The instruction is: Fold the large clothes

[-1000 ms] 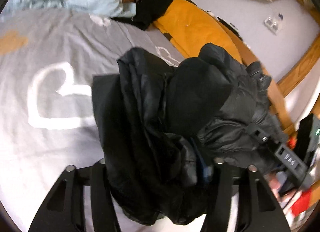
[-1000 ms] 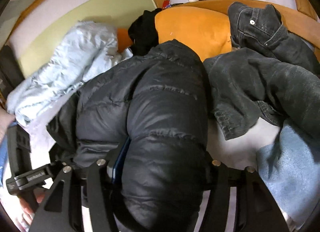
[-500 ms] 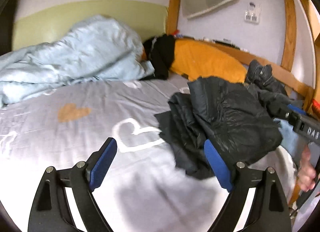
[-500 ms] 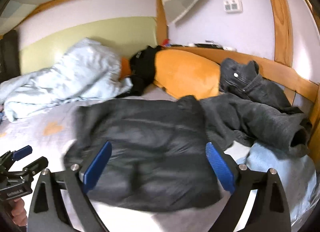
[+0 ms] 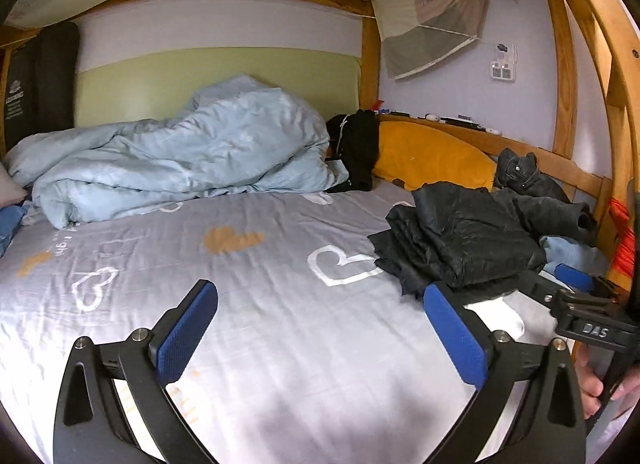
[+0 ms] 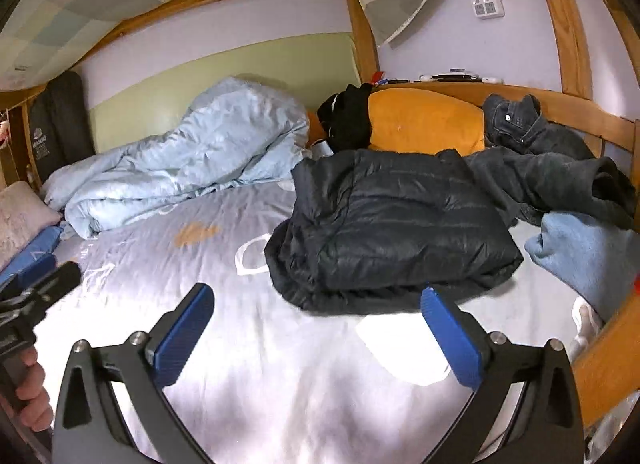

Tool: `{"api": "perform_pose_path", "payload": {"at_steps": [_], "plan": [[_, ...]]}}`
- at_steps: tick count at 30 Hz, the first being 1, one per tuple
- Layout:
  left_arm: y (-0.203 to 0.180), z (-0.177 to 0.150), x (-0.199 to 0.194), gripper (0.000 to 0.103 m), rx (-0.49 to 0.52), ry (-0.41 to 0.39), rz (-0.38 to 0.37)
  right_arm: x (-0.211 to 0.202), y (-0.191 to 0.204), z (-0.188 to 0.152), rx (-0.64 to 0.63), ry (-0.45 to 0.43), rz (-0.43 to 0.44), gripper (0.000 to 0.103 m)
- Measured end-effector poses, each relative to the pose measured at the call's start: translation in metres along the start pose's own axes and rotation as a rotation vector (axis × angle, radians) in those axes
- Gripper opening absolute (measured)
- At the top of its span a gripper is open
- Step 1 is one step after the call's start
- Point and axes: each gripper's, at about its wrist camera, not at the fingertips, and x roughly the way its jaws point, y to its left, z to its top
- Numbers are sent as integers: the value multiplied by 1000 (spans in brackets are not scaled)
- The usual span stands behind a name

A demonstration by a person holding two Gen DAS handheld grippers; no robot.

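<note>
A black puffer jacket [image 5: 460, 240] [image 6: 392, 223] lies folded in a bundle on the grey heart-print bed sheet [image 5: 260, 284] [image 6: 192, 276], at the right side of the bed. My left gripper [image 5: 320, 292] hovers over bare sheet to the left of the jacket and nearer than it. Its jaws are opening wide with nothing between them. My right gripper [image 6: 316, 294] hangs just in front of the jacket's near edge. Its jaws are opening too and hold nothing. A hand holds each gripper's handle at the frame edges.
A crumpled light blue duvet [image 5: 180, 159] fills the back left. An orange pillow [image 6: 424, 119] and a black garment [image 6: 348, 115] lie at the back. Dark denim clothes [image 6: 552, 167] and a pale blue garment [image 6: 588, 252] lie right of the jacket, beside the wooden bed rail [image 6: 600, 364].
Both grippers have let go of the black jacket, opened wide and drawn back from it. The jacket has dropped onto the sheet as a folded bundle.
</note>
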Motion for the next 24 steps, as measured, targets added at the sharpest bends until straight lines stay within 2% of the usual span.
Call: {"api": "perform_pose_path", "payload": {"at_steps": [4, 8, 12, 16, 20, 24], "plan": [[16, -6, -8, 103, -27, -6, 12, 5, 8, -6, 20, 23, 11, 103], [32, -12, -3, 103, -43, -20, 27, 11, 15, -8, 4, 5, -4, 103], [36, -20, 15, 103, -40, -32, 17, 18, 22, -14, -12, -55, -38, 103], [26, -28, 38, 103, 10, -64, -8, 21, 20, -24, 9, -144, -56, 103], [20, -37, 70, 103, 35, -87, -17, 27, 18, -40, 4, -234, -128, 103], [17, -50, 97, 103, 45, -102, -33, 42, 14, -56, 45, -240, -142, 103]]}}
